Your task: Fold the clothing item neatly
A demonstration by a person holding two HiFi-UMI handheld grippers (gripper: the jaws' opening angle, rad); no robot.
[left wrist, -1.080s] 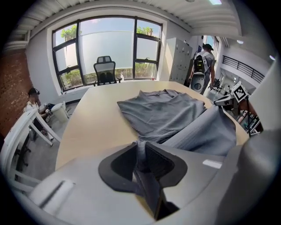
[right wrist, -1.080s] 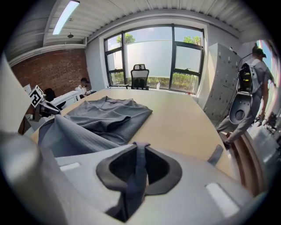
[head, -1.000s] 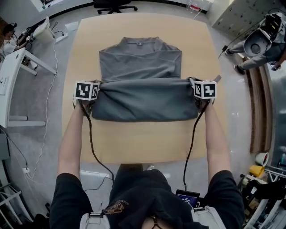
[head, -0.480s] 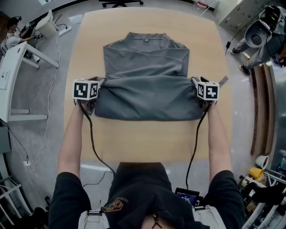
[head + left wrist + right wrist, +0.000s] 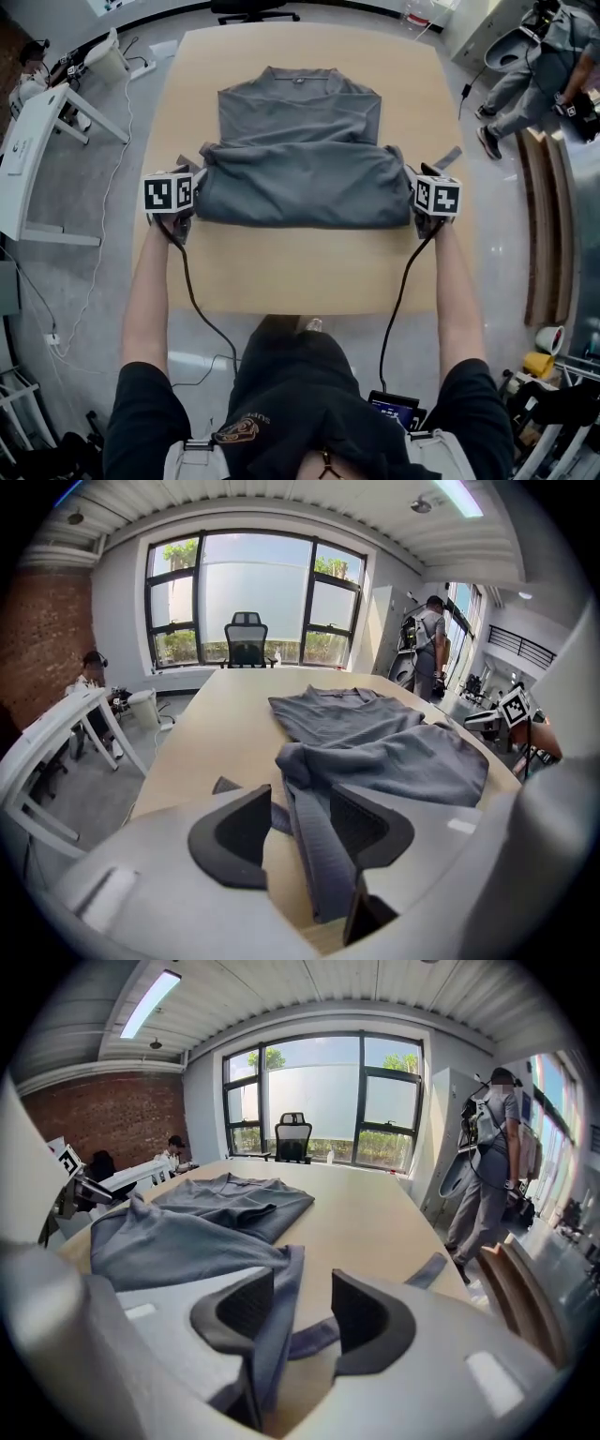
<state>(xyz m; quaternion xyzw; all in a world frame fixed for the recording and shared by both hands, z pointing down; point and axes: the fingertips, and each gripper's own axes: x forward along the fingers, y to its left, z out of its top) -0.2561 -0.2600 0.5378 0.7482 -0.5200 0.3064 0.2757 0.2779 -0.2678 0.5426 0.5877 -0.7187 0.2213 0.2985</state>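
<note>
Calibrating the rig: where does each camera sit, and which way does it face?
Head view: on the person's head, steeply down at the table, shirt; forearms, left gripper, right gripper show.
Left gripper view: on the left gripper, along its jaws, just opened, a shirt strip between, toward the windows.
Right gripper view: likewise on the right gripper; jaws just opened, shirt edge between.
Shared: both gripper views see shirt and chair.

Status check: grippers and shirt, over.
Left gripper and right gripper just opened; shirt fabric loose between fingers. Lower half folded up on table. Nothing in the way.
</note>
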